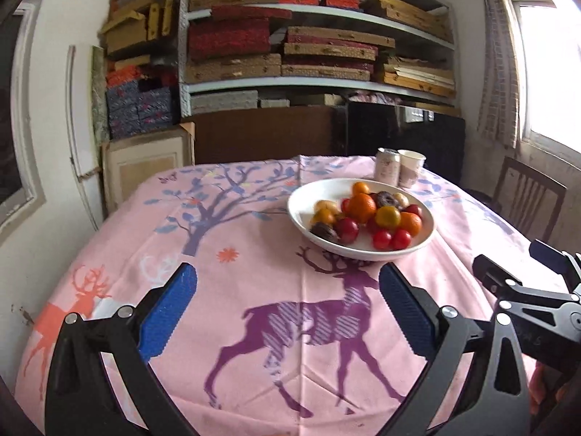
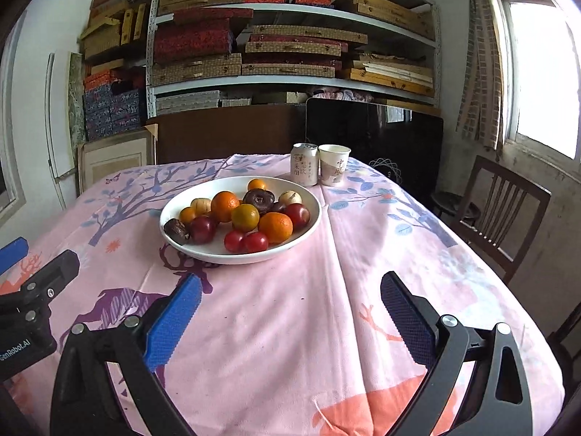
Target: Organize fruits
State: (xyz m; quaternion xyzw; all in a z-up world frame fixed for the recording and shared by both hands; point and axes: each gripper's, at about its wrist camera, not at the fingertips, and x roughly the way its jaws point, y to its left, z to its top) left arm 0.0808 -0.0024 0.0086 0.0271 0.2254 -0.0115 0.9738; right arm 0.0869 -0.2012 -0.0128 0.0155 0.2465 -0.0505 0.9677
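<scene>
**Right wrist view: fruit heaped in the white bowl, both jaws spread and empty**

Right wrist view puts the bowl (image 2: 240, 218) ahead of me and a little left, sitting on the pink deer-print cloth (image 2: 326, 290) that covers the surface. All the fruit I can see lies inside it — oranges (image 2: 275, 227), small red fruits (image 2: 245, 241), darker plums (image 2: 202, 229), a brown-purple round thing (image 2: 258, 199) I cannot name. None lies loose on the cloth. That fits a job finished as well as a pile waiting to be sorted out, so I call no move.

My right gripper (image 2: 290, 323) hovers short of the bowl, jaws spread wide with nothing between them. My left gripper (image 1: 287, 312) is the same: jaws wide apart, empty, over the purple deer.

On handling, as I judge it: the oranges look firm and light, with a dimpled skin that should hold under the ribbed pads; take one across its widest middle. The small red fruits look smooth and thin-skinned — likely to slip or bruise, so a soft squeeze from the sides. The fruits touch one another, and lifting one may set its neighbours rolling. The bowl looks glazed, heavy and slick at the rim.

A can (image 2: 304, 164) and a paper cup (image 2: 333, 164) stand just behind the bowl.
</scene>
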